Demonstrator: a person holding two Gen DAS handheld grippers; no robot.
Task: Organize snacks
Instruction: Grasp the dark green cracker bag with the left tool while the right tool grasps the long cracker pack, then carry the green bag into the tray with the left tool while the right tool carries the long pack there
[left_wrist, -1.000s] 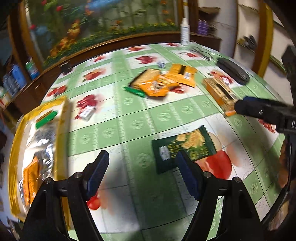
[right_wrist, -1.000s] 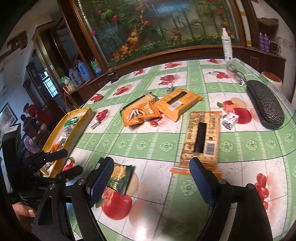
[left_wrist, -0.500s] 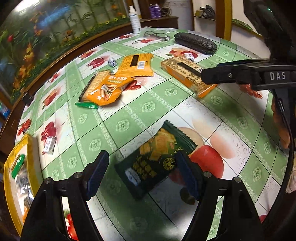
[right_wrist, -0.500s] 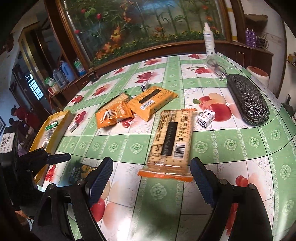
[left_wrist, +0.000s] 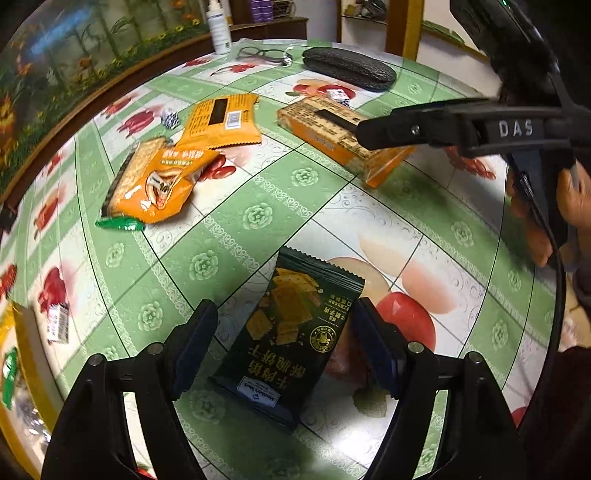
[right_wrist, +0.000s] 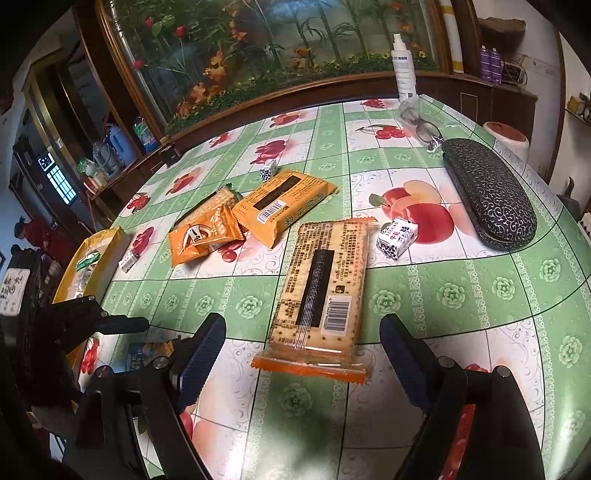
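On the table (left_wrist: 280, 192), left tongs (left_wrist: 282, 345) gape astride a green packet (left_wrist: 291, 332).

Both wrist views look steeply down, close over the table (left_wrist: 295, 177), sharing its snack-strewn middle.

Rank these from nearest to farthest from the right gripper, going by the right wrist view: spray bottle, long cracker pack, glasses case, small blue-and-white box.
1. Long cracker pack, straight ahead of the right gripper.
2. Small blue-and-white box, just beyond, slightly right.
3. Glasses case, far right.
4. Spray bottle, at the table's back edge.
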